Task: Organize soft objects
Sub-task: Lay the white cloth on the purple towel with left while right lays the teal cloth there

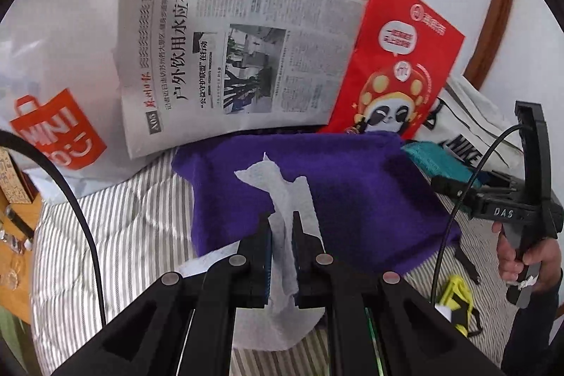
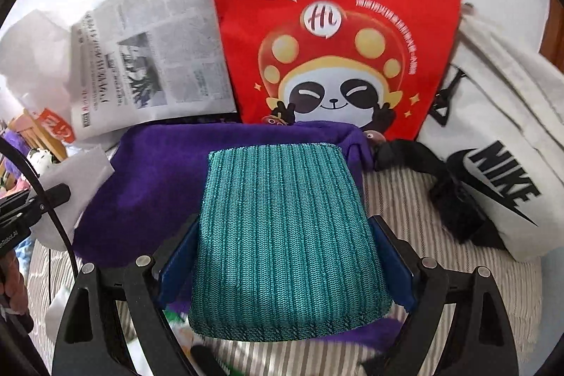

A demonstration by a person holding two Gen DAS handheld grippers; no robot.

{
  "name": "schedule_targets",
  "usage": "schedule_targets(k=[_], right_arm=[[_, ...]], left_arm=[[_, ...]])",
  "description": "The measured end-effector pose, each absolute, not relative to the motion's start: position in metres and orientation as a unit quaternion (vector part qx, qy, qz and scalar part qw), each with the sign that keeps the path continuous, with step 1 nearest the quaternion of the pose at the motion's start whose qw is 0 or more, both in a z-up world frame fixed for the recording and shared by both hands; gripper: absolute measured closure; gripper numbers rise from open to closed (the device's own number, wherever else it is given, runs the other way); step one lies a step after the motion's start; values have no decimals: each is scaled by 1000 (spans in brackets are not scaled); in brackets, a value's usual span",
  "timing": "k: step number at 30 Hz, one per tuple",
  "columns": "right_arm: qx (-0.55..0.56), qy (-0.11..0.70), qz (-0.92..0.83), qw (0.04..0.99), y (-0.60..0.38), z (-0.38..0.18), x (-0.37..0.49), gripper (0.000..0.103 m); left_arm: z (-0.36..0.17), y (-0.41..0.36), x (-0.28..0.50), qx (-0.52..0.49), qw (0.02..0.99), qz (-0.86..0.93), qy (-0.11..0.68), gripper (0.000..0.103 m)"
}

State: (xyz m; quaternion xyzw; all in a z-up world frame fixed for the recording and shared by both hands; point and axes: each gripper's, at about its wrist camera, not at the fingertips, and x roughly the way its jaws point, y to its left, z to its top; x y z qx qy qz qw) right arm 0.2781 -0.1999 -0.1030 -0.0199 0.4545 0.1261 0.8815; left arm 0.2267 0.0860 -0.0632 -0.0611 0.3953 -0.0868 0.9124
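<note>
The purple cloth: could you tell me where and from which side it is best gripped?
Take the purple cloth at its free left edge, coming in low from the left over the striped cover. That edge lies flat and uncovered; tissue and teal pad sit over the rest.

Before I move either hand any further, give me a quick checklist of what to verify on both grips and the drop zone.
1. Left gripper shut on the white tissue: ok, the sheet is pinched between the fingers.
2. Right gripper around the teal knit pad: ok, both blue pads sit against its sides.
3. Tissue hanging free of the purple cloth: cannot tell, its tail drapes low over it.
4. Purple cloth lying flat on the striped bedding: ok.
5. Red paper bag and newspaper upright behind the cloth: ok.
6. Cable clear of the teal pad: cannot tell.
</note>
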Motion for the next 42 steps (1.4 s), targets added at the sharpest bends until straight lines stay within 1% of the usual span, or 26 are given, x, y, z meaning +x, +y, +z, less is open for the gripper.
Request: schedule_targets(k=[8, 16, 25, 30, 36, 38, 41, 42], right_arm=[[-42, 488, 104, 866, -190, -136, 320, 13], [-53, 514, 97, 851, -181, -160, 346, 13], [-98, 527, 97, 839, -167, -174, 350, 12], [-65, 546, 113, 827, -167, -185, 356, 12], [-77, 551, 119, 823, -164, -186, 356, 12], [-77, 552, 124, 821, -167, -185, 359, 12], [-74, 549, 124, 823, -165, -180, 363, 12], [-72, 547, 122, 825, -168, -176, 364, 12]], left_arm=[[-86, 100, 273, -90, 901, -98, 413, 94], [-111, 98, 309, -78, 890, -91, 439, 94], [-129, 89, 325, -51, 877, -65, 473, 94], [-138, 91, 325, -57, 870, -66, 485, 94], [-145, 88, 324, -48, 868, -66, 490, 94], [-148, 86, 325, -45, 867, -67, 492, 92], [-149, 80, 326, -46, 866, -72, 494, 81], [-149, 79, 325, -45, 865, -72, 494, 74]])
